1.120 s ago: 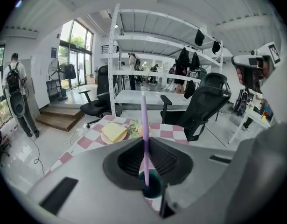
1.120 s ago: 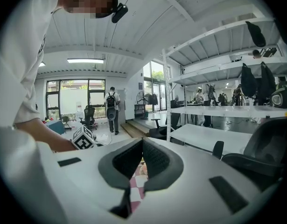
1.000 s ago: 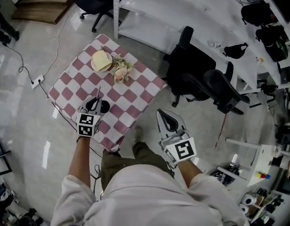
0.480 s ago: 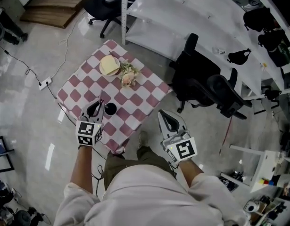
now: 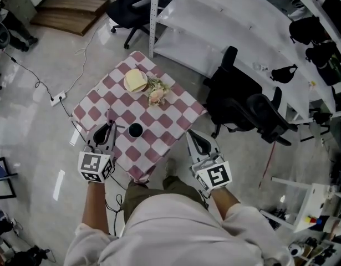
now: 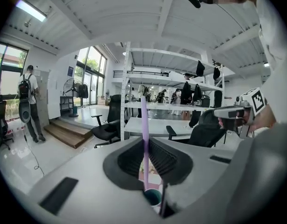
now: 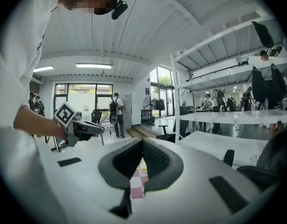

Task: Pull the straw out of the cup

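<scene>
Lilac plastic drinking straw (image 6: 143,115), thin, straight and pale, stands nearly upright, its lower part pinched between the closed jaws of the left gripper (image 6: 144,141). It is probably very light, smooth and easily flattened or kinked. A gentle pinch on the lower half, pulling along the straw's own line, would suit it, while a hard squeeze could crush it. In the head view the left gripper hangs at about 9 o'clock of the small dark round cup (image 5: 135,129), apart from it. The straw therefore looks clear of the cup, though its lower end is hard to place. The cup sits on the red-and-white checked tablecloth (image 5: 170,107). The right gripper (image 7: 143,140), at 4 o'clock of the cup, has its jaws together on nothing.
</scene>
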{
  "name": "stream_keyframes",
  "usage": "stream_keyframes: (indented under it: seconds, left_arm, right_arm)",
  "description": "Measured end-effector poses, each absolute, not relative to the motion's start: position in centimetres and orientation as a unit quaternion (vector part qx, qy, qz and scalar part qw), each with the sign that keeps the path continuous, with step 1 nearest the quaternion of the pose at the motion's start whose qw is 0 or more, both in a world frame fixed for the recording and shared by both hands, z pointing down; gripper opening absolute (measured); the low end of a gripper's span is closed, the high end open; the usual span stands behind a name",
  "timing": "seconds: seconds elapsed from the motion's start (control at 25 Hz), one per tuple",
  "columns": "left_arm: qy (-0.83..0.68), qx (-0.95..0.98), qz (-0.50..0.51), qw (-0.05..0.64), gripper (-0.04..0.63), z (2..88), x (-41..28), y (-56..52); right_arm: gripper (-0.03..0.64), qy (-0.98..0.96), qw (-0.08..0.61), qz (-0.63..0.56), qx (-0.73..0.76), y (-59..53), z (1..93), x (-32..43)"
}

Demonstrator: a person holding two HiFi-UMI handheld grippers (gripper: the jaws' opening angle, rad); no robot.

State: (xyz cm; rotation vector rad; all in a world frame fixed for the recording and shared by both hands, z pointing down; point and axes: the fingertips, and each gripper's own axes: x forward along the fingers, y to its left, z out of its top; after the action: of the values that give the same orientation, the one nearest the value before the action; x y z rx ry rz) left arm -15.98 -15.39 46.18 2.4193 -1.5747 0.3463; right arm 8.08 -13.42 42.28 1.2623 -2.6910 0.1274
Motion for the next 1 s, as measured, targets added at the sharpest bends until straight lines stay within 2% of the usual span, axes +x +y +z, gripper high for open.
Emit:
stream_keyframes:
  seconds: [0.56,1.0]
  left_arm:
    - [-0.543,0.834,0.065,0.071,0.034,39.0,-17.0,-12.2]
    - [-0.561,0.824,0.043,0.070,0.034,37.1,-18.8,-10.5]
  right_arm:
    - [0.004,-0.905,0.080,0.030,0.417,-13.7,41.5,6.9]
    - [0.003,-0.904,0.091,0.021,0.416,-14.1,41.4,6.2]
